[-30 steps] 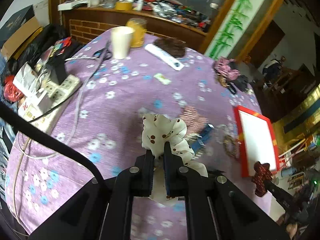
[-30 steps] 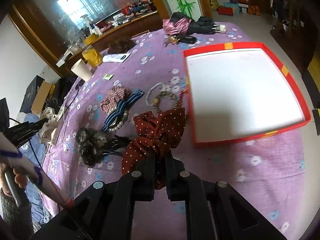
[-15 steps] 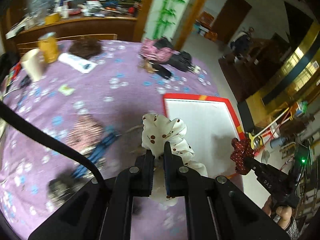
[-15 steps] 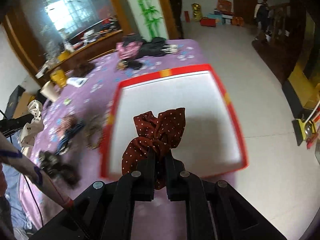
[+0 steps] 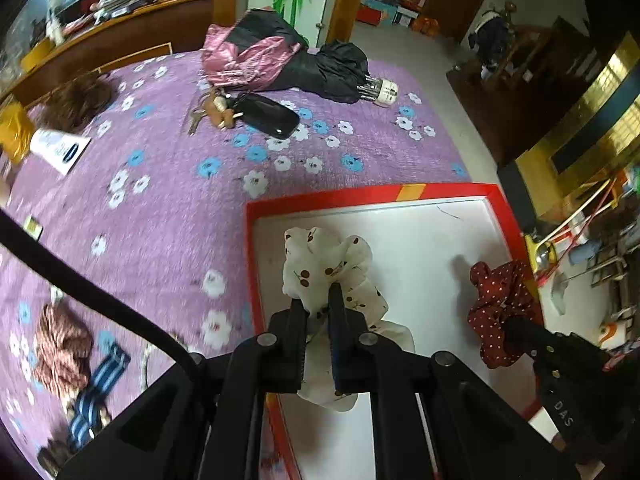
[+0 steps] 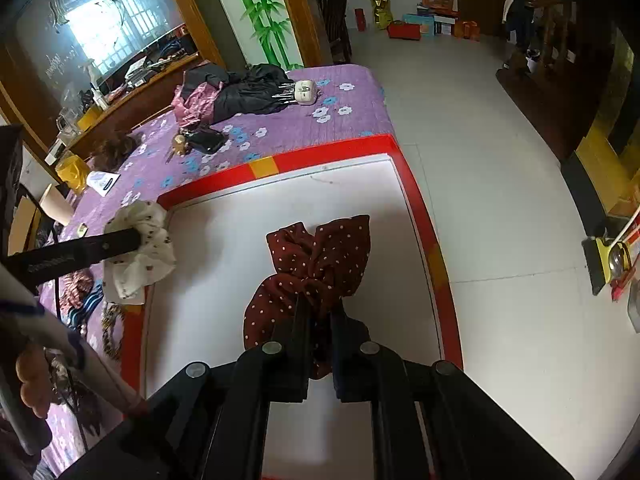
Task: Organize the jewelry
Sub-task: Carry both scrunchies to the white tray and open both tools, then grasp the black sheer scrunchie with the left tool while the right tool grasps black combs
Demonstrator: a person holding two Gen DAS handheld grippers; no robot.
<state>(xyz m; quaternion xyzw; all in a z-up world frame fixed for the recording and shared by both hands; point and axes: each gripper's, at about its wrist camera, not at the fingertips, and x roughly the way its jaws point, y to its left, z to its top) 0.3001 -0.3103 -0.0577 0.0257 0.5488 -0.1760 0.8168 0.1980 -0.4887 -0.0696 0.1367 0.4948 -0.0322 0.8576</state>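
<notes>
Tray (image 5: 416,191): red-rimmed, white floor, at the table's near corner; nothing lies on its floor yet.
Left gripper (image 5: 318,300): fingers nearly together, pinching the white scrunchie (image 5: 320,264); it hangs over the tray's left part, just inside the rim.
Right gripper (image 6: 320,304): fingers nearly together, clamped on the maroon scrunchie (image 6: 320,256); held above the tray's middle-right.
Contact: whether either scrunchie touches the tray floor cannot be told; both look lifted.
Done: two pieces picked up and brought over the tray.
Left, immediate: lower and release both, apart from each other.
Left, after: striped bow (image 5: 96,380), checked scrunchie (image 5: 60,344) and a beaded piece (image 6: 110,328) on the cloth (image 5: 180,208) beside the tray.
Not jewelry: umbrella (image 5: 320,68), keys (image 5: 216,112), black case (image 5: 268,116).
Progress: early; nothing set down so far.
</notes>
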